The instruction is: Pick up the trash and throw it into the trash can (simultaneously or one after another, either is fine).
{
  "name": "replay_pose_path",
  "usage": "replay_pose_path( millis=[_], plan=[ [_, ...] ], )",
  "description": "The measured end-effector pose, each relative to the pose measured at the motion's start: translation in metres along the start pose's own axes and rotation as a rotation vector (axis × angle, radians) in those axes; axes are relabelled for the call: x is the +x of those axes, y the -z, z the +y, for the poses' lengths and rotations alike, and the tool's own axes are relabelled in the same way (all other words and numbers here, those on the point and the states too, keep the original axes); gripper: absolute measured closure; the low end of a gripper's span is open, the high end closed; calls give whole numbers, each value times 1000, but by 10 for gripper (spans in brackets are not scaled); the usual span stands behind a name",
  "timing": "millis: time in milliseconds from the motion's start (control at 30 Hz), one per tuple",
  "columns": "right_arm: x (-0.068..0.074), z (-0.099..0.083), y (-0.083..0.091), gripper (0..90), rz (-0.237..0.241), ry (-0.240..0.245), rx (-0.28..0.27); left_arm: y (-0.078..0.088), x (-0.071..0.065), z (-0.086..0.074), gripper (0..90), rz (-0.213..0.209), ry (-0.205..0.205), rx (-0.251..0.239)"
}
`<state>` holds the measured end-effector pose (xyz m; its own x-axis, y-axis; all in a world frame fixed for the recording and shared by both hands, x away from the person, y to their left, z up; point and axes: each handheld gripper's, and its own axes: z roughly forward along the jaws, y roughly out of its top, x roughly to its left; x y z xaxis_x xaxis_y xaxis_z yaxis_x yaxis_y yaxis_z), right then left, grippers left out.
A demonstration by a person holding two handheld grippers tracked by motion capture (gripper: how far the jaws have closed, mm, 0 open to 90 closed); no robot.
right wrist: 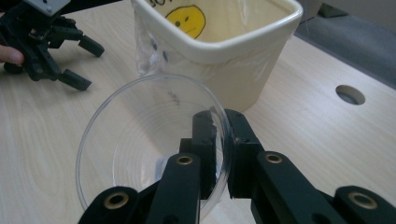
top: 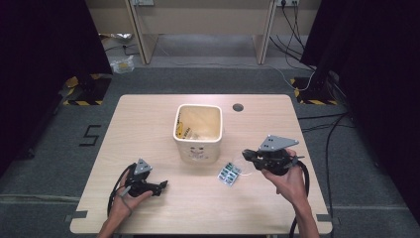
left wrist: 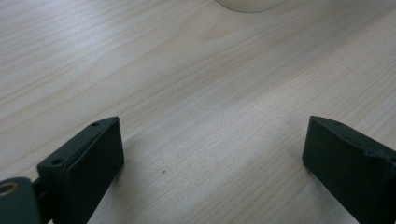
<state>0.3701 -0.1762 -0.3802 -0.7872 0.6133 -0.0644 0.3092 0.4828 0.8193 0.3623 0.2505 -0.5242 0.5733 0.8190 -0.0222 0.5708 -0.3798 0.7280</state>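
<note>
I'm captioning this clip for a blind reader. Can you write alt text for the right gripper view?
The right gripper is shut on the rim of a clear plastic cup, held above a wooden table. Behind the cup stands a cream bin with a yellow smiley face; the left gripper rests open at the upper left.

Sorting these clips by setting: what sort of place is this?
Probably a lab recording bay: a lone table between black curtains, hazard-taped stand feet and loose cables on grey carpet.

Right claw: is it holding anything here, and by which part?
Yes. The right claw is shut on a clear plastic cup, pinching its rim wall, one jaw inside and one outside. The left claw is open, holding nothing.
</note>
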Motion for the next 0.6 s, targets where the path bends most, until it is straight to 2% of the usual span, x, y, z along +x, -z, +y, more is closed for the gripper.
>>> replay_pose_path(
  millis=[300,600],
  plan=[
    [-9,24,1,839,2,16,-20,0,0,0,42,1,-4,3],
    [-16,59,3,836,-8,37,-35,0,0,0,43,0,0,0]
  ],
)
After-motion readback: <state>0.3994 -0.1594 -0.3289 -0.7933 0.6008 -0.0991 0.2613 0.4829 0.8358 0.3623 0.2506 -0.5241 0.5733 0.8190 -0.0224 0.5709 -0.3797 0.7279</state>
